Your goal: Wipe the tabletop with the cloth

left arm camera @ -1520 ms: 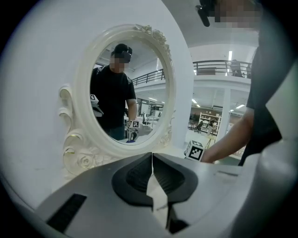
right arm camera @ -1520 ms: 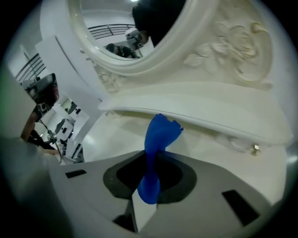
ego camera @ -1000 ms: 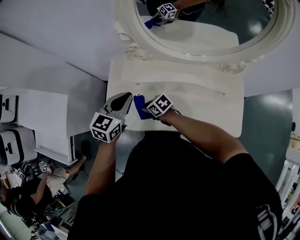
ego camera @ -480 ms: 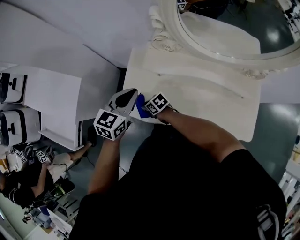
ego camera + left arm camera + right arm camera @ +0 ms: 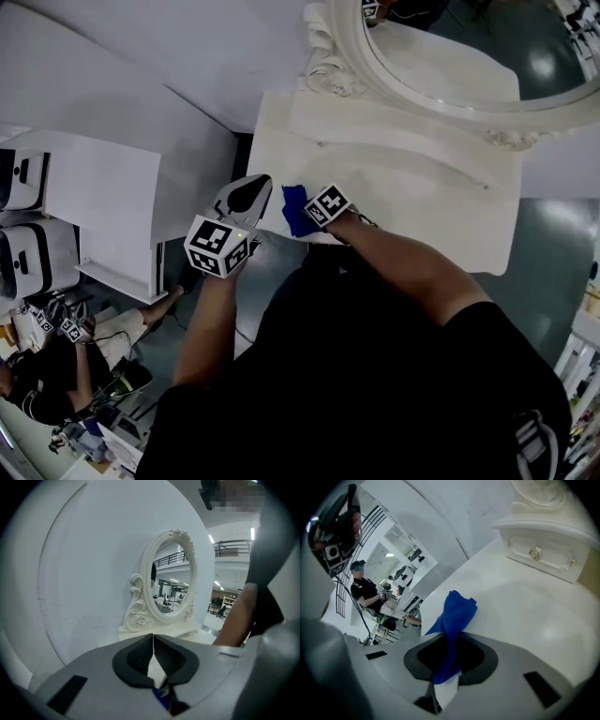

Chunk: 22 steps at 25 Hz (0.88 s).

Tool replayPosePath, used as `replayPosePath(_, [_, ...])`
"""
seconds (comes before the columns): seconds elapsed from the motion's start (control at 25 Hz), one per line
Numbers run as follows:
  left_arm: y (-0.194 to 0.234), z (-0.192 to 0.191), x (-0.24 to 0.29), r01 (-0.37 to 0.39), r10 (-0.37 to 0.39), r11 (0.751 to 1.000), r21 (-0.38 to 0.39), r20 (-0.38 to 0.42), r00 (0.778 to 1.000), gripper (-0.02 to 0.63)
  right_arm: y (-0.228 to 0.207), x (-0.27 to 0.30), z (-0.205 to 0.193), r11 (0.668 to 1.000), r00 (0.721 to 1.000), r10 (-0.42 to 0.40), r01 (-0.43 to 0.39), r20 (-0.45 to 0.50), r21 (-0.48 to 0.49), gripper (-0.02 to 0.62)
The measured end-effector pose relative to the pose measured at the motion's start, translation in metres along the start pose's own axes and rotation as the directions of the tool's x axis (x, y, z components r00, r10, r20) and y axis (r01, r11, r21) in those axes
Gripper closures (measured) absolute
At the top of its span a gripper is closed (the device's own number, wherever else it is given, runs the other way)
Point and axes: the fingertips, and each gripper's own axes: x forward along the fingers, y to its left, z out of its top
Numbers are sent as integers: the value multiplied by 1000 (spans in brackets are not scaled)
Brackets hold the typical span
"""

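White tabletop [image 5: 412, 187] with cloth [image 5: 295, 208], seen from above.
Cloth blue, bunched, on the near edge by the near left corner, touching the front of the right gripper [image 5: 311, 214]; left gripper [image 5: 253, 190] just beside it, at the left edge; oval mirror [image 5: 441, 56], carved white frame, along the far edge.

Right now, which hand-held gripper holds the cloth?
The right hand-held gripper: the cloth is pinched between its jaws. The left hand-held gripper is shut on nothing.
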Motion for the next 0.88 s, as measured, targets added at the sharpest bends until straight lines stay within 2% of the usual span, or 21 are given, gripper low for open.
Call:
replayPosePath(0.24, [-18, 8, 20, 70, -70, 997, 29, 1, 998, 594, -24, -28, -33, 997, 997, -73, 73, -15, 32, 543])
replayPosePath(0.44, [-37, 14, 45, 128, -127, 990, 54, -12, 992, 594, -55, -63, -70, 986, 992, -124, 123, 7, 112, 543])
replayPosePath(0.64, [-65, 25, 77, 202, -200, 976, 85, -22, 979, 594, -90, -102, -107, 964, 983, -178, 166, 36, 209, 541])
replayPosePath(0.88, [-104, 38, 116, 280, -277, 952, 122, -43, 960, 594, -131, -151, -154, 938, 965, -260, 249, 14, 241, 541])
